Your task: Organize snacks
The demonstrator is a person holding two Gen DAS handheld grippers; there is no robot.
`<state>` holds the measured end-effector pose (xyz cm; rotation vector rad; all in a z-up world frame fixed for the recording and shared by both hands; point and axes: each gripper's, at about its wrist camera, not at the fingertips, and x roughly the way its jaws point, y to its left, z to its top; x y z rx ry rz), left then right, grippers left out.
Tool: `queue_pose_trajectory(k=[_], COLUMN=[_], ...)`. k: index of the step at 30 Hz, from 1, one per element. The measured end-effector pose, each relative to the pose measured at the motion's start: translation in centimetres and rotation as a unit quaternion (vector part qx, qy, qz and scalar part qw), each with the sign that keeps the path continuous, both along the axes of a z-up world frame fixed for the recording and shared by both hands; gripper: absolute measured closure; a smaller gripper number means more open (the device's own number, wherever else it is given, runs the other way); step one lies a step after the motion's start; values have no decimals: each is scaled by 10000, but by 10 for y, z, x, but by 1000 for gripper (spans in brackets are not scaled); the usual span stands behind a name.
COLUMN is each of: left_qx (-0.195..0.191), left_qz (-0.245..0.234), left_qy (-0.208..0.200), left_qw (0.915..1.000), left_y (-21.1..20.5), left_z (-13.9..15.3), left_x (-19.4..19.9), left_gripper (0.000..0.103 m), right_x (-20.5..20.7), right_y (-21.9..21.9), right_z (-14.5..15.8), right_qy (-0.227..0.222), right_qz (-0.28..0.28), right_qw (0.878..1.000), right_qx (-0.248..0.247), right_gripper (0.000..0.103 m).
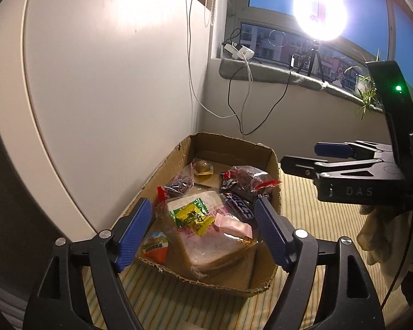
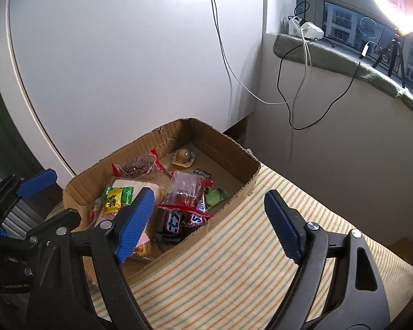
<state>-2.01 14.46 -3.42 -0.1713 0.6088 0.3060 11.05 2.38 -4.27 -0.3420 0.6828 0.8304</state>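
Snacks [image 1: 203, 217] piled in a cardboard box [image 1: 274, 165] on a striped cloth [image 2: 234, 261], left gripper [image 1: 203, 231] jaws apart and empty over the box, right gripper [image 2: 212, 225] likewise spread and empty beside it

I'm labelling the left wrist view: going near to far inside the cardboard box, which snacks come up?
Bagged bread → green-and-yellow candy packet → Snickers bar → clear bag of dark red snacks → round brown snack in clear wrap.
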Motion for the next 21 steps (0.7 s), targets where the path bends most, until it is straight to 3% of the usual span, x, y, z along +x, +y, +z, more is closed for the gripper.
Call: queue_pose_trajectory(k=[9, 13, 21], left_qx=[134, 168, 86], left_qz=[152, 118, 191], left_qy=[-61, -73, -52], left_qw=[9998, 9998, 9998], left_y=[-9, -16, -23], left_z=[8, 10, 6], left_x=[-15, -22, -34], left_gripper=[25, 21, 21], right_x=[-16, -27, -47], right_y=[-26, -41, -71], right_z=[9, 14, 14], right_qy=[-118, -320, -287], right_qz=[-266, -515, -870], right_qw=[9995, 9979, 9953], right_qx=[152, 211, 306], right_gripper=[18, 3, 2])
